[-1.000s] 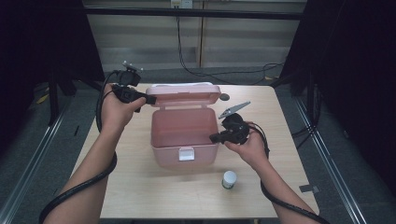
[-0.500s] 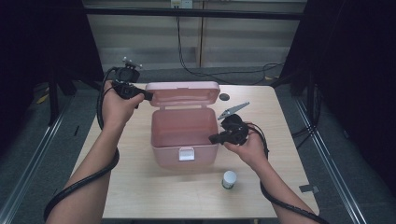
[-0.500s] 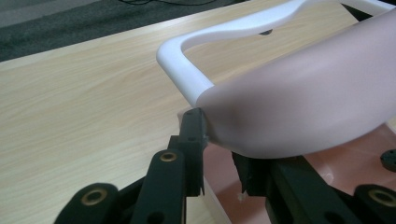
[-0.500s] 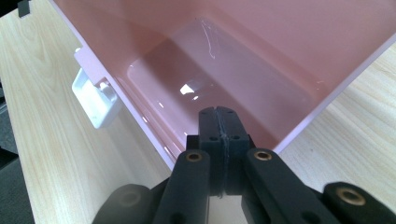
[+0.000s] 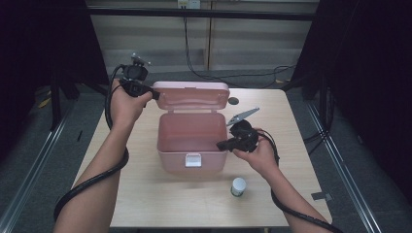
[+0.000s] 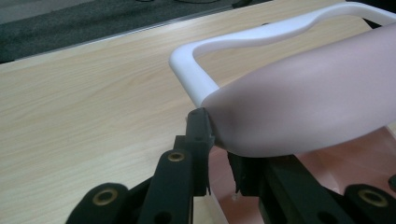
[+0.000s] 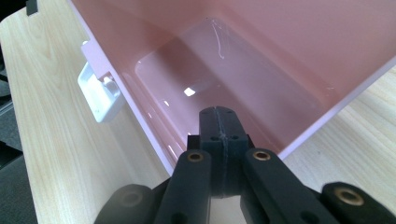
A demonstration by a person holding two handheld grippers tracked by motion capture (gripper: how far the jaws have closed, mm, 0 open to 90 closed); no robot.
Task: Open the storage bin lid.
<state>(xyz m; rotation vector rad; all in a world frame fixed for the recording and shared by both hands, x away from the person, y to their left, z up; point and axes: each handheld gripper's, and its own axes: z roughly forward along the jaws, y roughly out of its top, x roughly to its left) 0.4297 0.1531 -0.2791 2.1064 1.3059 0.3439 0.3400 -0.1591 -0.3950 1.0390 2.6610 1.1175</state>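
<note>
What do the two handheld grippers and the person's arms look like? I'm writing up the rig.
Both the left gripper and right gripper are black, with two flat linked jaws on brass-coloured pivot pins. A thick black cable trails from each. The right one carries a grey three-cornered plate. Forearms are bare, no sleeves.

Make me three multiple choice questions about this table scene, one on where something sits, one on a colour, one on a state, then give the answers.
1. Where does the small white-capped jar stand?
A. inside the box
B. on the table in front of the box
C. on the lid

2. What colour is the box?
A. pink
B. blue
C. green

3. How is the box's lid?
A. latched shut
B. lying off beside the box
C. raised open

Answers: 1 B, the jar stands on the bare table near the right hand. 2 A, walls and lid are pink. 3 C, the lid stands up behind the empty box, the left claw at its corner.
</note>
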